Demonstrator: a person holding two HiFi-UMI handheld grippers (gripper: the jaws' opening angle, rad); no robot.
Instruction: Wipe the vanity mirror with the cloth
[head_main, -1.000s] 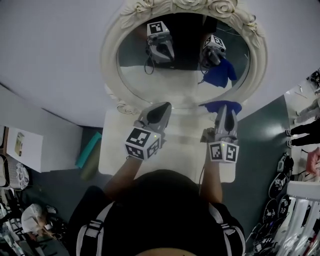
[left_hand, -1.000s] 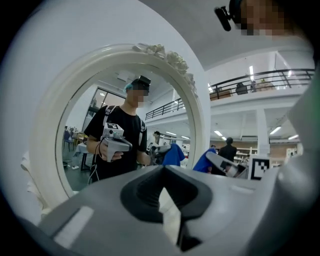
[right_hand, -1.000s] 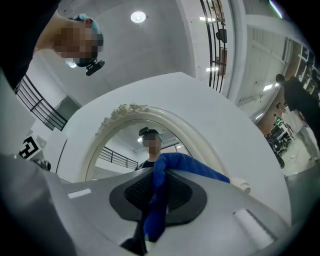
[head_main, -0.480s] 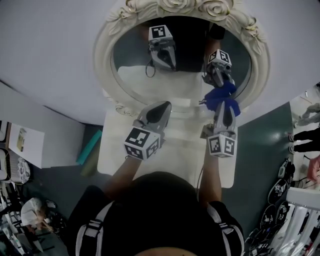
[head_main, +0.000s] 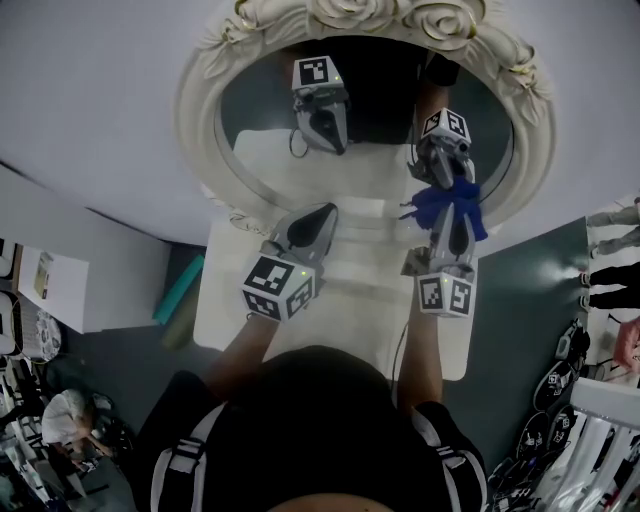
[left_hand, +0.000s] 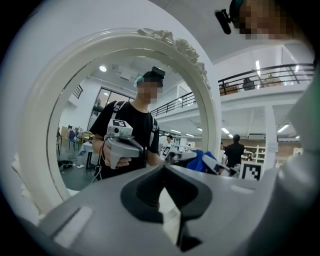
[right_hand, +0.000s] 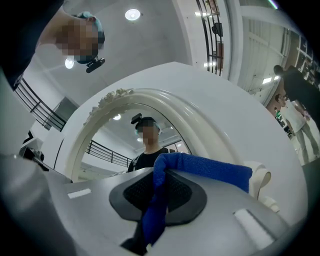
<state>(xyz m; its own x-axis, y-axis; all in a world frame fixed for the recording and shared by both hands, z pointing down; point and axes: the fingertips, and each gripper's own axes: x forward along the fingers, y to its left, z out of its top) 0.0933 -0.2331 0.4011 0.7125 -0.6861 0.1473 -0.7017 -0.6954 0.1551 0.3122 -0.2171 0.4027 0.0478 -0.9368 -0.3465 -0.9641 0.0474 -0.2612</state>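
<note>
Pinching blue cloth (head_main: 440, 200), right tongs (head_main: 453, 218) hold it against vanity mirror (head_main: 196, 110) glass.

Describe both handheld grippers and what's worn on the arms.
Both the left gripper and right gripper are light grey shells tapering to pointed tongs lined with dark pads. Each carries a white cube with black square markers. A thin cable trails from the right one. The black top is short-sleeved.

Head view dim, grey cast, soft shadows, heavy fisheye bend at edges, 2 gripper views brighter, black vignette at corners, ceiling lamp (right_hand: 132, 14) glaring, nearest foreground out of focus.
</note>
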